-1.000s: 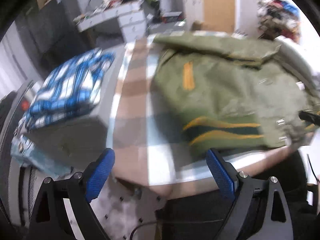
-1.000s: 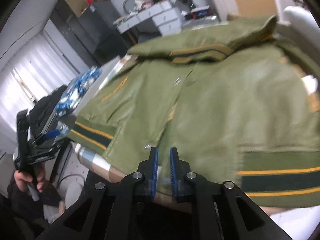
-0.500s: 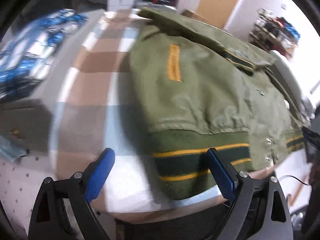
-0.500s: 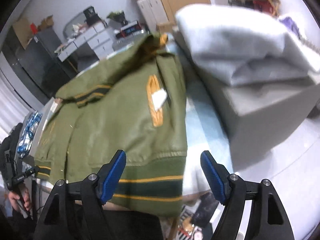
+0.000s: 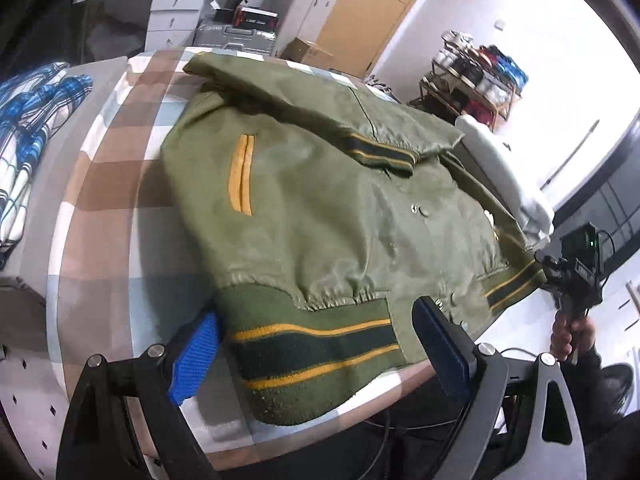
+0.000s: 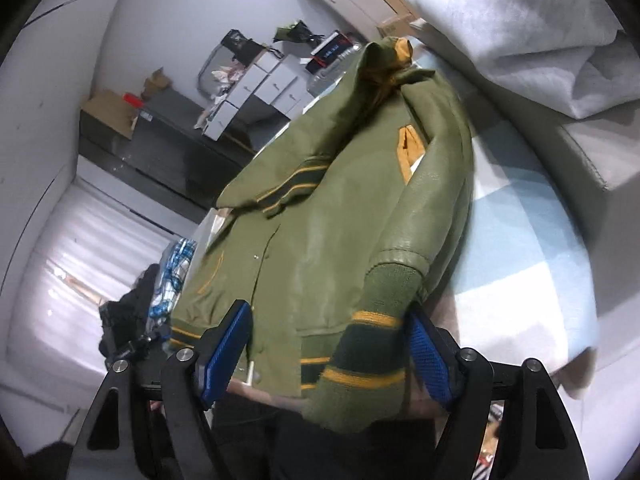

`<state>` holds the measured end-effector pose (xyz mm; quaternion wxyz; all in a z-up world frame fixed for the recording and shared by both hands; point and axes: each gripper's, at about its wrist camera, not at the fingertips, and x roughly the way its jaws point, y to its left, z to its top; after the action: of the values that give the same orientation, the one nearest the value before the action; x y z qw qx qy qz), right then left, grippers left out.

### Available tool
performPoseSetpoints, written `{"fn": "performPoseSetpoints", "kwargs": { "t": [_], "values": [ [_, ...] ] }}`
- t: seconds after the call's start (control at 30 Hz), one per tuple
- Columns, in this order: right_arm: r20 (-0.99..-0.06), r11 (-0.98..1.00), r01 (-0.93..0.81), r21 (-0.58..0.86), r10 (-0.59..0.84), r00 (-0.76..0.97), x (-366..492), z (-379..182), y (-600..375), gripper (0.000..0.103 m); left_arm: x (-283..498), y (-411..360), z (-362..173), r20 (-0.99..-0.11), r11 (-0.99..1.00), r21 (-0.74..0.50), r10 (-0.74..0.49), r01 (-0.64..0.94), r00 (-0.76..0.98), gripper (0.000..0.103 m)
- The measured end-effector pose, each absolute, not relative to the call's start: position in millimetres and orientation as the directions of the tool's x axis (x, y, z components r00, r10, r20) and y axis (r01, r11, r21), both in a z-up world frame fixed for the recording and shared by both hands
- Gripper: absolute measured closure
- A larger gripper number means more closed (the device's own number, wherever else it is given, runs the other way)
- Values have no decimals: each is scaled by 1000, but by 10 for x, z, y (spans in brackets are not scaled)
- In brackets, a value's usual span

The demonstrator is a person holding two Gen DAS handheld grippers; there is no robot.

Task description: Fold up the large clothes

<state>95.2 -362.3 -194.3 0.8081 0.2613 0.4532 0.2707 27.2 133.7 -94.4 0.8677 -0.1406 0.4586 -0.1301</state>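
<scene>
With the green jacket spread across the checked table, I hold my left gripper and right gripper released, each straddling a near corner of the hem, and should bite deep and level before lifting.

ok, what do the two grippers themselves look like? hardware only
Both match: the left gripper and right gripper each have black angular metal arms with cut-outs and silver round bolt heads, and the jaws are faced with blue textured pads. Seen from the left wrist view, the right unit has a black handle, a small green light, thin black cables, and a bare hand with a dark sleeve.
</scene>
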Motion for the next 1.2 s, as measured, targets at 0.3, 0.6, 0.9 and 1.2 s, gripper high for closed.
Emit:
{"fn": "performPoseSetpoints", "kwargs": {
  "t": [0.3,0.6,0.9,1.2],
  "values": [
    [-743,875,-135,466,469,477,1043,-2142,-3429,69,395,1458,-1185,-835,952,-302,-236,-56,497,25],
    [-758,924,-223,310,382,529,907,-1837,-3374,90,365,1521,-1270,-841,936,-334,-244,-109,483,87],
    [-820,928,-253,275,364,442,519,-1913,-3426,94,-74,1425,-1256,-878,955,-271,-195,-118,437,96],
    [-762,863,-160,480,500,413,723,-2045,-3584,87,68,1536,-1267,-863,929,-350,-270,-119,428,70]
  ]
}}
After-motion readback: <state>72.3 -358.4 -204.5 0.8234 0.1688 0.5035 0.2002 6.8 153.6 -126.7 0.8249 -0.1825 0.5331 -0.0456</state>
